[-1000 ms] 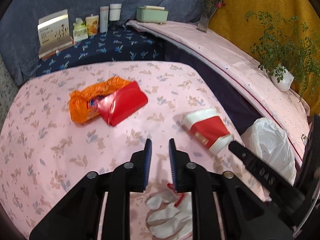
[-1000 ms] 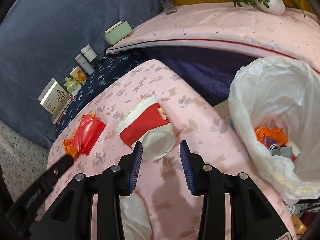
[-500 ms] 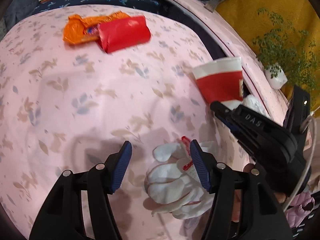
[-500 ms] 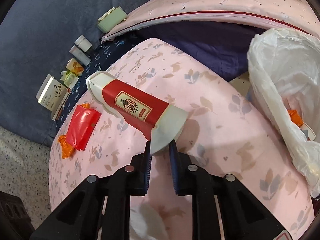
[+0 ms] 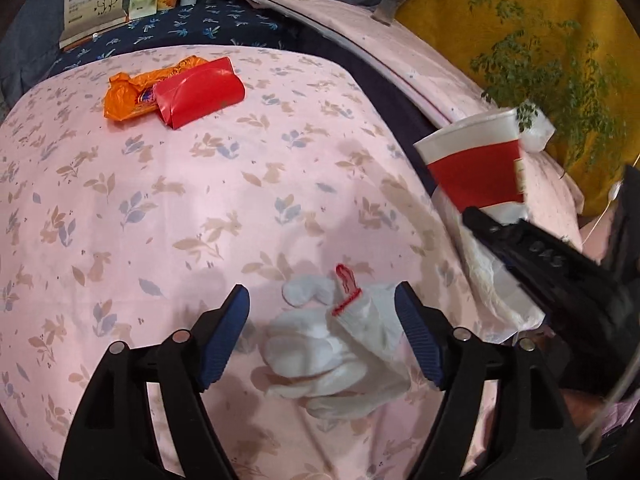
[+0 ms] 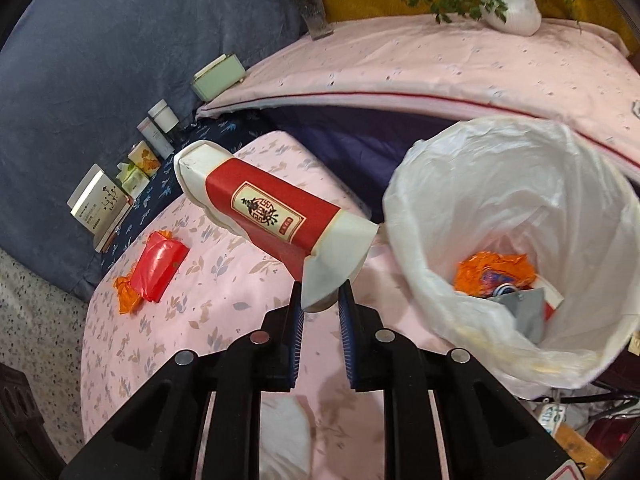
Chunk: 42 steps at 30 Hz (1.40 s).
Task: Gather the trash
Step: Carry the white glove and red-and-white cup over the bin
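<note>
The right tool [image 6: 320, 304] is pinched nearly closed on the crushed rim of a red and white paper cup [image 6: 264, 212], which it holds in the air over the pink bench [image 6: 192, 320], tilted, its base pointing away and up to the left. Just right of the cup stands the bin [image 6: 520, 216], lined with a white bag; orange wrapper and grey scraps lie in its bottom. The cup's rim end is just beside the bin's near edge, not yet over its mouth.

The left tool [image 5: 322, 316] has just been opening and now stands wide, one pad on each side of a white glove [image 5: 332, 356] with a red cuff thread. The glove lies flat on the bench between the pads; neither pad presses on it.

Far from the bin, toward the bench's back left, a red packet [image 5: 200, 92] lies touching and partly over an orange wrapper [image 5: 128, 96]. In the left view the cup [image 5: 476, 168] shows at the right, above the right tool's black finger
</note>
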{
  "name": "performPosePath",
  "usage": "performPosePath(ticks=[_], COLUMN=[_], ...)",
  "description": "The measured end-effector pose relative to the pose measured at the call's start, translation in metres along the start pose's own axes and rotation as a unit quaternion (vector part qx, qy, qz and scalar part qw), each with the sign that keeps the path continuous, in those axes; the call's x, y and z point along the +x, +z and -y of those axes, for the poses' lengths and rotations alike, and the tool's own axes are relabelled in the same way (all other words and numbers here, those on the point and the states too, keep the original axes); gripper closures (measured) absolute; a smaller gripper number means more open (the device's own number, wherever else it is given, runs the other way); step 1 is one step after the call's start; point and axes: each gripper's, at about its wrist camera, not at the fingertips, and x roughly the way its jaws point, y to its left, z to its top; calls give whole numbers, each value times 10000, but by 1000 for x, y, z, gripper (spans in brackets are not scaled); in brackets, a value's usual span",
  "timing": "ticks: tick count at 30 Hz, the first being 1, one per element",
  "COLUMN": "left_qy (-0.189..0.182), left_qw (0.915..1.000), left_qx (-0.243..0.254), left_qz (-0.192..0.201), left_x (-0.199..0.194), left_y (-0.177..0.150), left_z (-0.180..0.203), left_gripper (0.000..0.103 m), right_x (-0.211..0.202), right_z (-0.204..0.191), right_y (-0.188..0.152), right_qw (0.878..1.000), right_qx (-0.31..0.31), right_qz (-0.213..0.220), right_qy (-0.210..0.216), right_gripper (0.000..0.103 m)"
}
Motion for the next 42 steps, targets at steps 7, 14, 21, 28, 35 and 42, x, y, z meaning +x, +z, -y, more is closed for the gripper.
performPosePath(ticks=[7, 14, 21, 28, 35, 42], left_qy=[465, 373, 265, 8, -203, -354], left_qw=[9987, 9982, 9950, 9878, 9790, 9746], left_qx=[85, 444, 875, 1253, 1645, 1880], left_qz=[-178, -130, 401, 922, 1189, 1162], left_x=[23, 19, -10, -34, -35, -19], left_y=[-25, -28, -2, 36, 59, 66], left_z=[8, 31, 73, 126, 170, 201], left_gripper=[46, 93, 94, 94, 94, 94], right_x=[-41, -70, -99, -122, -131, -125], right_z=[20, 36, 55, 72, 88, 104], right_y=[-20, -36, -30, 5, 36, 51], right_qw=[9999, 9998, 9986, 9952, 9921, 9908], right_qx=[16, 157, 310, 371, 343, 339], right_qz=[40, 86, 402, 865, 1117, 1144], right_qy=[-95, -121, -138, -258, -463, -645], right_gripper=[86, 86, 86, 86, 86, 86])
